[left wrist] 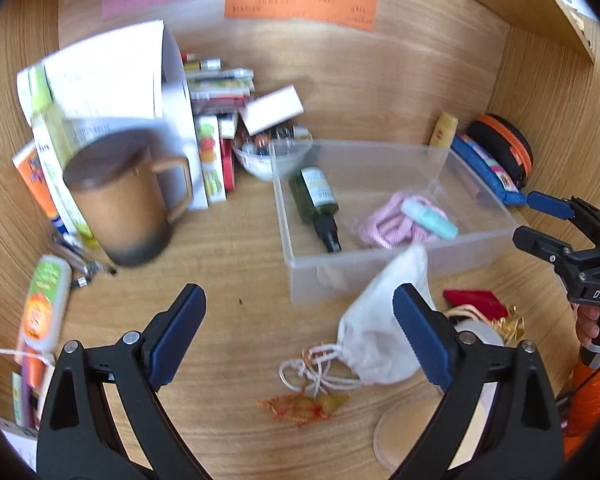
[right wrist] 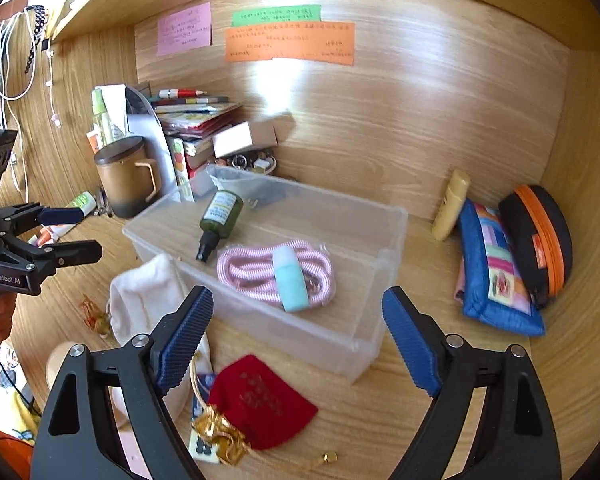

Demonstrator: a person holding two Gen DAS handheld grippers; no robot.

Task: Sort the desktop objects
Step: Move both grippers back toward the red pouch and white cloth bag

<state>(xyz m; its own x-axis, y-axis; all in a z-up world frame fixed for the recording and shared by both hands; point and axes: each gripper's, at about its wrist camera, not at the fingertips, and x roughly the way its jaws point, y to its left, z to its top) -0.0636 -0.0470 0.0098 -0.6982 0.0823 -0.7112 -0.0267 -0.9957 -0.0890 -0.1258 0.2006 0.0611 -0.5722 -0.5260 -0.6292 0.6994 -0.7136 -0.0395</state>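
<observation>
Jaws on both grippers stand spread wide with nothing between them. The left gripper [left wrist: 300, 336] hangs over bare desk, a white drawstring pouch [left wrist: 380, 336] lying against the inner side of its right finger and a small orange-and-gold trinket [left wrist: 304, 406] just below the gap. Ahead of those jaws and slightly right sits the clear plastic bin [right wrist: 352, 344], holding 3 things: a dark green spray bottle [right wrist: 220, 220], a coiled pink cord [right wrist: 260, 276] and a mint tube [right wrist: 292, 280] lying across the cord. The right gripper [right wrist: 298, 336] hovers at the bin's near wall, a red velvet pouch [right wrist: 260, 404] just below its left finger. A brown lidded mug [left wrist: 120, 200] stands beyond the left finger of the left gripper.
</observation>
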